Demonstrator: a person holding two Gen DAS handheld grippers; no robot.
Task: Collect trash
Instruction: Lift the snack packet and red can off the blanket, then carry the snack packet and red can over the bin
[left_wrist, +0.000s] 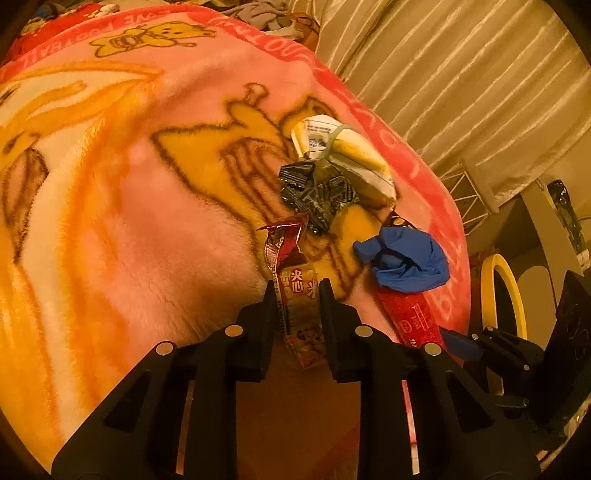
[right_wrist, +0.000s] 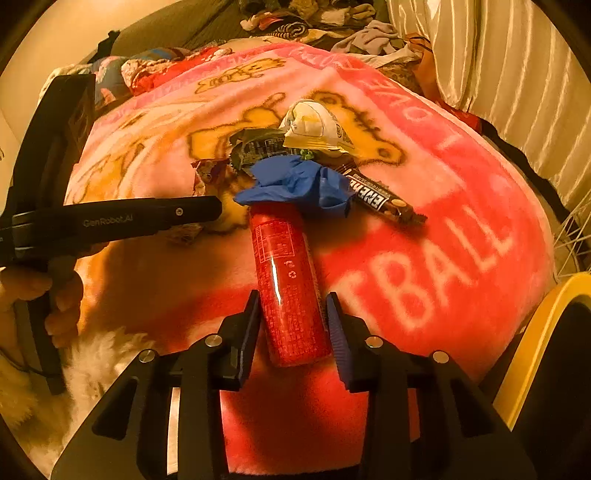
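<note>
Trash heaped near the edge of a pink fleece cartoon blanket (right_wrist: 461, 206). Left gripper (left_wrist: 295, 291) narrowed onto a crinkly red-and-yellow foil snack wrapper (left_wrist: 295, 291), pads seemingly pressing both edges. Right gripper (right_wrist: 291, 306) straddling a glossy red cylindrical tube (right_wrist: 284, 273), jaws close on either side, contact uncertain. Crumpled blue rubber glove (right_wrist: 295, 184) draped over the tube's far end; brown energy bar wrapper (right_wrist: 384, 203) just beside. Wrapper likely light, limp, slippery: best pinched flat mid-length. Tube probably stiff, prone to rolling: best gripped across the middle.
</note>
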